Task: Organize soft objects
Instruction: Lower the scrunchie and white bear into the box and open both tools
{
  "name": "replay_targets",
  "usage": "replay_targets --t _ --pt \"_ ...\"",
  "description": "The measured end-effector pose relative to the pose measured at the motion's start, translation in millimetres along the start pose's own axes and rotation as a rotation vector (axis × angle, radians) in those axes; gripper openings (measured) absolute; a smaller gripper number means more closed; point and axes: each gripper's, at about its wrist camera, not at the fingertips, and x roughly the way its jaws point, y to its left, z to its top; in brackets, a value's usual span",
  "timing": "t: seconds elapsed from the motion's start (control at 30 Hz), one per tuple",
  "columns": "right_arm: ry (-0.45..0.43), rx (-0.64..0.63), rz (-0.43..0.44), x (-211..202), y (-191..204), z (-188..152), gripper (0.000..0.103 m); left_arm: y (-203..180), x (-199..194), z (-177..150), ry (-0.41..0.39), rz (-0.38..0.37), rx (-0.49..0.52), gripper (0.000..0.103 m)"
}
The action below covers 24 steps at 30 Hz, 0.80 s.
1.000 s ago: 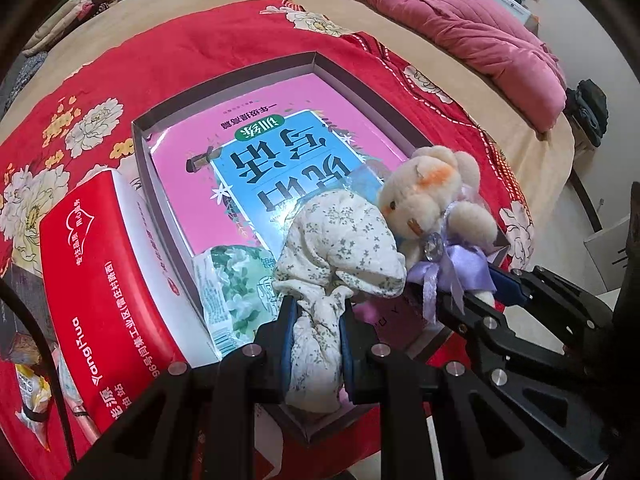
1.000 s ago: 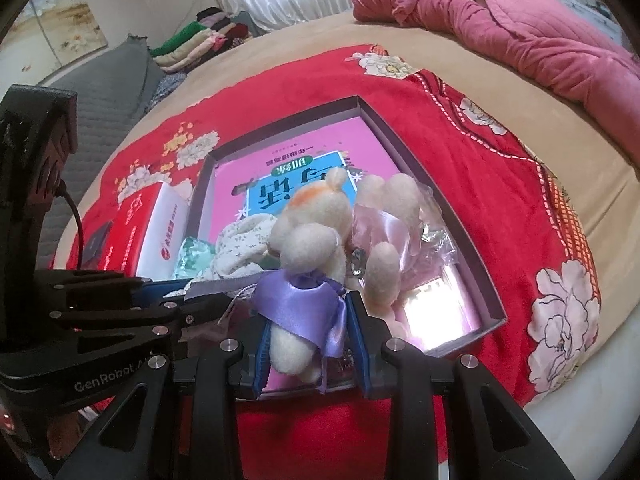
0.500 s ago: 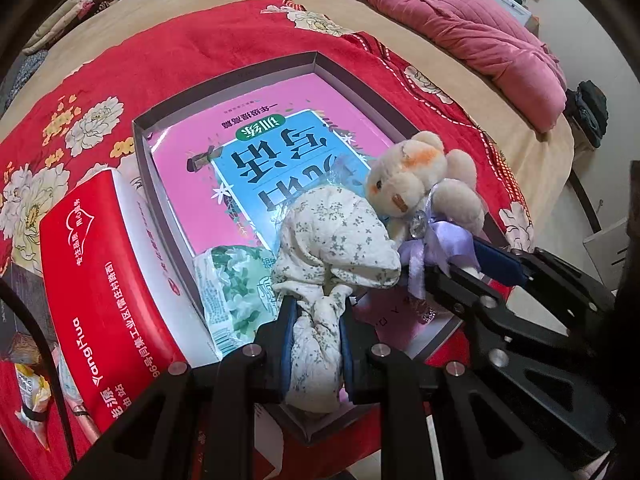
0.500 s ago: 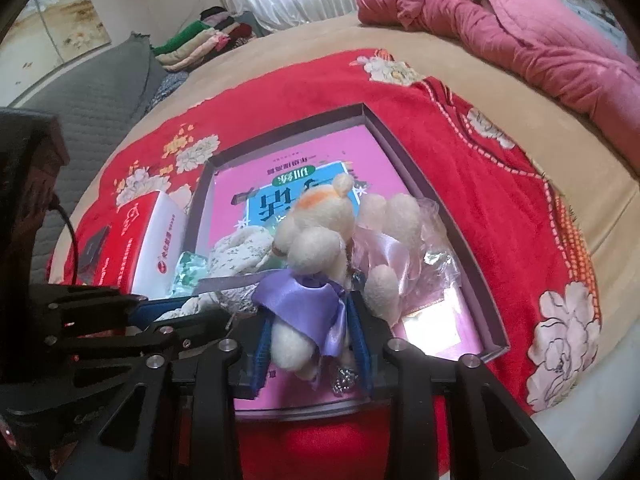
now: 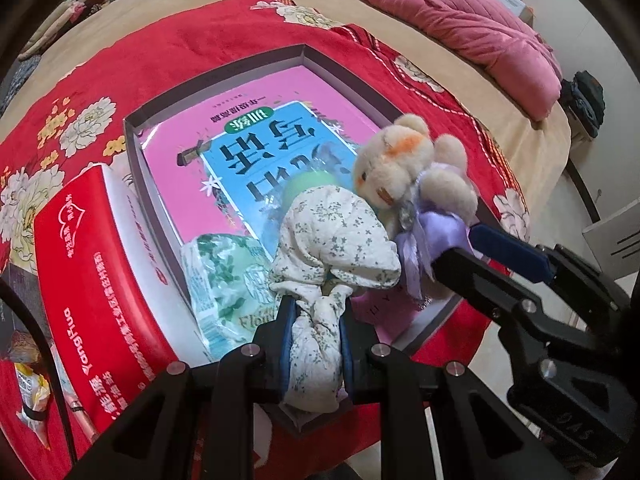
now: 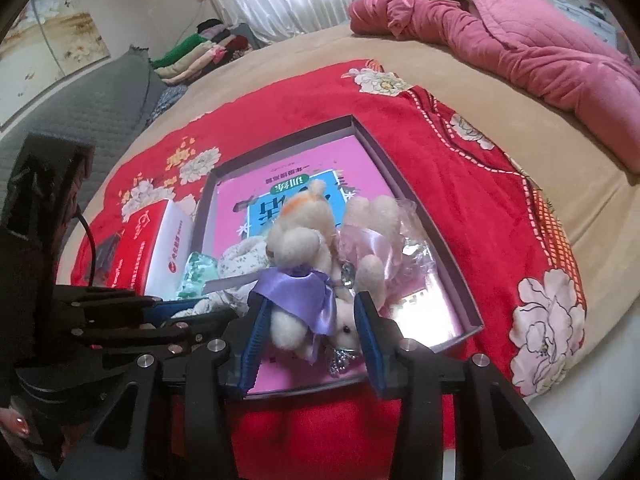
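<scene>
Progress is partial: both soft items are over the tray on the bed, and neither is fully let go.

1. Left tool: you have it clamped on the knotted tail of the floral cloth bundle. The bundle's body sits inside the tray, at the near end, on the pink book and just beside the green tissue pack.

2. Right tool: its jaws are opening. The plush bear with the purple ribbon sits between the blue pads, which look clear of the fur on both sides. The bear lies in the near part of the tray, touching the bundle on one side and a second plush toy in clear wrap on the other.

3. Outside the tray: the red tissue box stands against the tray's left wall, and a small packet lies beyond it at the bed's edge.

Judged status: placement of the bear appears nearly complete; release of the bundle is not yet done. Whether further soft items remain to be gathered cannot be told from these views.
</scene>
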Motion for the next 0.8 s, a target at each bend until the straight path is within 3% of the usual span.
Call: replay_targets --t 0.2,0.3,0.8 --pt "-0.017 0.021 -0.011 -11 -6 -1 0.046 -6 3 -4 0.025 -0.03 0.004 0.02" --pt "-0.026 0.03 -0.017 -16 -9 -1 0.06 -8 4 -5 0.028 -0.023 0.008 0.021" --pt "-0.051 0.067 -0.044 -31 -18 0 0.061 -12 -4 -10 0.027 -0.033 0.014 0.033"
